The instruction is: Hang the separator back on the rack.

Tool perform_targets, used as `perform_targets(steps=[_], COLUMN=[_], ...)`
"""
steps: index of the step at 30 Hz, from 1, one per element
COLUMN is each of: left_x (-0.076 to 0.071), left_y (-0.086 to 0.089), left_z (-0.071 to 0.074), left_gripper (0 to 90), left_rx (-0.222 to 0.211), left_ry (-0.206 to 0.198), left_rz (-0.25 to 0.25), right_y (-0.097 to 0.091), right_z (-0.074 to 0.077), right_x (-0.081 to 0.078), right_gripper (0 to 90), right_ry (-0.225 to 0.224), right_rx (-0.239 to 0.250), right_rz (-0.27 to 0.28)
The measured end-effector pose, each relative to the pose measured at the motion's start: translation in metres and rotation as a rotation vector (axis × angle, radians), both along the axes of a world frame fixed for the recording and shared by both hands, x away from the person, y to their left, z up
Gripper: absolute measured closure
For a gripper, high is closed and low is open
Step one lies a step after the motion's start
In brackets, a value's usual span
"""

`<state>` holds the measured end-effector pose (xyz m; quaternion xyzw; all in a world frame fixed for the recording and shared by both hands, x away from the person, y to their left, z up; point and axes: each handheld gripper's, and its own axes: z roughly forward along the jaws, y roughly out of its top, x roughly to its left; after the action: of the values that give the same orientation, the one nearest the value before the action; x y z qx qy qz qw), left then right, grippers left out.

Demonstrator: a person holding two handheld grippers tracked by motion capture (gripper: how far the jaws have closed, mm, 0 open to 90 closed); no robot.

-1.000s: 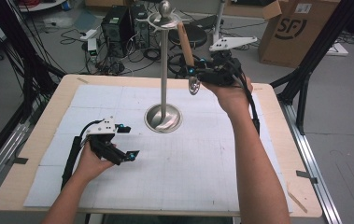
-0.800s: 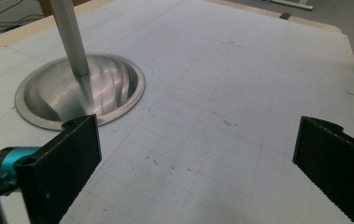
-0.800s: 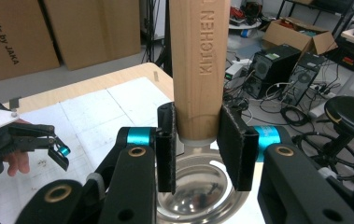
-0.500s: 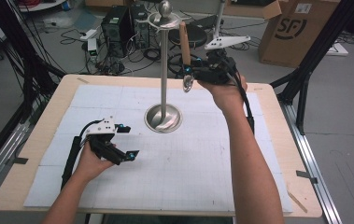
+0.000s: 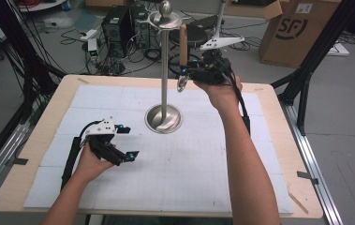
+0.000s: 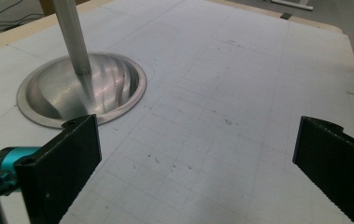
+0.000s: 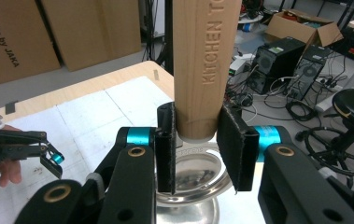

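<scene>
The right tool (image 5: 188, 74) is raised above the far part of the counter (image 5: 34, 122), just to the right of the pole of a steel utensil stand (image 5: 165, 70), and its jaws are pinching the wooden handle of a kitchen utensil (image 5: 183, 44). In the right gripper view the two black pads press on either side of the lower end of that handle (image 7: 205, 65), which bears the embossed letters "KITCHEN TO"; the handle stands nearly upright, and a shiny metal part sits just below the pads, though what kind of head it is I cannot tell. In the high view the handle rises beside the stand's top disc and the metal end hangs below the tool, close to the pole but apart from it as far as I can see. The stand's round base (image 6: 81, 88) rests on the white gridded mat (image 5: 189, 154). The left tool (image 5: 122, 141) lies low over the mat, near the base and on the person's side of it, with its jaws spread wide and only bare mat between them (image 6: 198, 172). Cardboard boxes (image 5: 301, 28) and computer gear (image 5: 119, 23) stand on the floor beyond the counter
</scene>
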<state>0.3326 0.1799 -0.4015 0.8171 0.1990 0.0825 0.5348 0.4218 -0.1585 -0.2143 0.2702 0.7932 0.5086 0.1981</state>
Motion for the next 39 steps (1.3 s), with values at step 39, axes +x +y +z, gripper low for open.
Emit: perform_targets(steps=[39], left_x=[0.001], left_y=[-0.002], left_z=[-0.003], left_gripper=[1.7], left_rx=[0.017], left_ry=[0.010], left_rz=[-0.003], right_y=[-0.025], right_z=[-0.036], right_x=[-0.012], right_gripper=[43.8], right_ry=[0.035], right_rx=[-0.039], right_rz=[-0.034])
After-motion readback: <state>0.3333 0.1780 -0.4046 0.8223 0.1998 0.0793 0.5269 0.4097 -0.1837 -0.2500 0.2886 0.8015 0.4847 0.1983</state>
